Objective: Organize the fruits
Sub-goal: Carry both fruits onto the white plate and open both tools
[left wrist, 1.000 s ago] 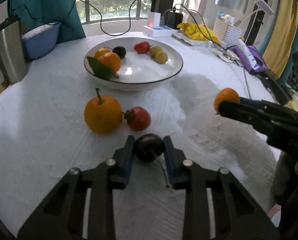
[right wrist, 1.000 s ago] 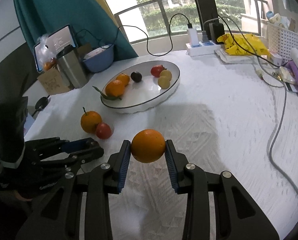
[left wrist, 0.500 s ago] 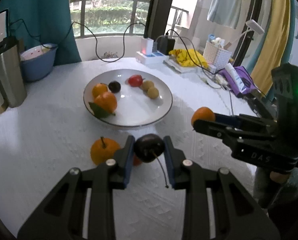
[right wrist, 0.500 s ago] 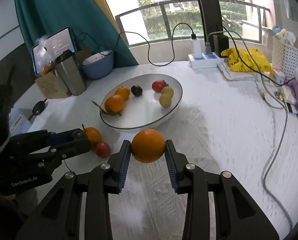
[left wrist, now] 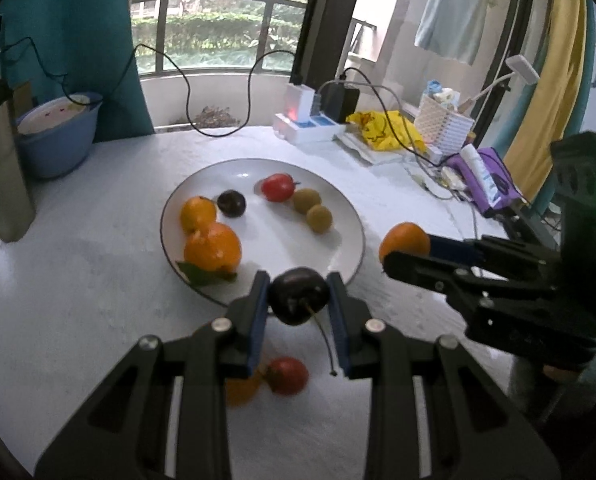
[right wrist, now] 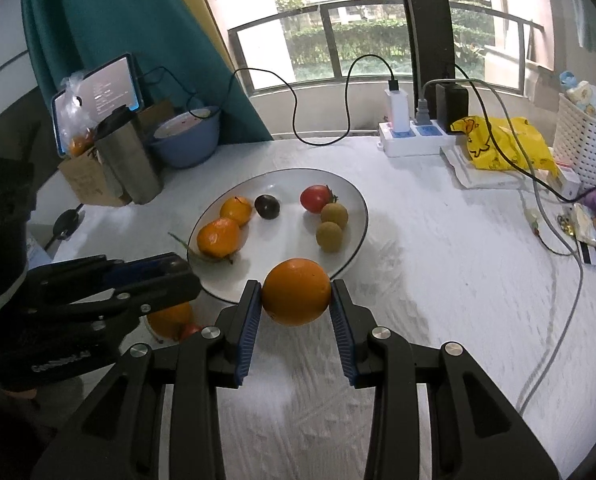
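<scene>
My left gripper (left wrist: 298, 300) is shut on a dark cherry (left wrist: 298, 294) with a stem, held above the table at the near rim of the white plate (left wrist: 349, 220). My right gripper (right wrist: 296, 294) is shut on an orange (right wrist: 296, 291), held near the plate's front rim (right wrist: 357, 240); it also shows in the left wrist view (left wrist: 403, 240). The plate holds two oranges, a dark plum, a red tomato and two tan longans. An orange (left wrist: 240, 390) and a red tomato (left wrist: 288, 374) lie on the white cloth under my left gripper.
A steel tumbler (right wrist: 128, 164), a blue bowl (right wrist: 188, 140) and a tablet (right wrist: 98, 92) stand at the back left. A power strip (right wrist: 413, 140) with cables, a yellow bag (right wrist: 501, 144), a white basket (right wrist: 585, 140) and clutter sit at the right.
Both grippers have lifted and moved toward the plate with their fruits. The loose orange and tomato now lie below my left gripper.
</scene>
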{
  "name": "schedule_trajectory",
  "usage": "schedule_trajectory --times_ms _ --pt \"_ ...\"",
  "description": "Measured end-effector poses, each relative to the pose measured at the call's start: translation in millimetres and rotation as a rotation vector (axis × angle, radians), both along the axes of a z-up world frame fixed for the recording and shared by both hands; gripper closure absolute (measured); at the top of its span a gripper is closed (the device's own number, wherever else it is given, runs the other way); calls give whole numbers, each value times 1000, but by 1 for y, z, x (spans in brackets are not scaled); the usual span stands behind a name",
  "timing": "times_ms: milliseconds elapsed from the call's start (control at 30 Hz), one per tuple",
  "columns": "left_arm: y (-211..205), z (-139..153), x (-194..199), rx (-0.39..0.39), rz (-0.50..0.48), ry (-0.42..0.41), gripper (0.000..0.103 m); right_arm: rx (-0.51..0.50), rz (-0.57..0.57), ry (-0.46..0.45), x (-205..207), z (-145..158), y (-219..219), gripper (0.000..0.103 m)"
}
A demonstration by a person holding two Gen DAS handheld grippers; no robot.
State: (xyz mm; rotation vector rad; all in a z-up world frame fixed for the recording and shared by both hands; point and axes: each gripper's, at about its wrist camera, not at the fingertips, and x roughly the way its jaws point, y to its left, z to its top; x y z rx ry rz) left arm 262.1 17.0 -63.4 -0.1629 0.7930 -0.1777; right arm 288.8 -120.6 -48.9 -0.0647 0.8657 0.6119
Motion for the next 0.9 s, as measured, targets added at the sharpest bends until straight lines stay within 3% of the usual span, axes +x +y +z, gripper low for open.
schedule_trajectory --times_ms 467,900 --pt "1 -25 37 7 8 82 73 1 17 36 31 -14 16 66" --pt "4 -34 45 26 33 132 70 -8 35 68 45 -29 26 66"
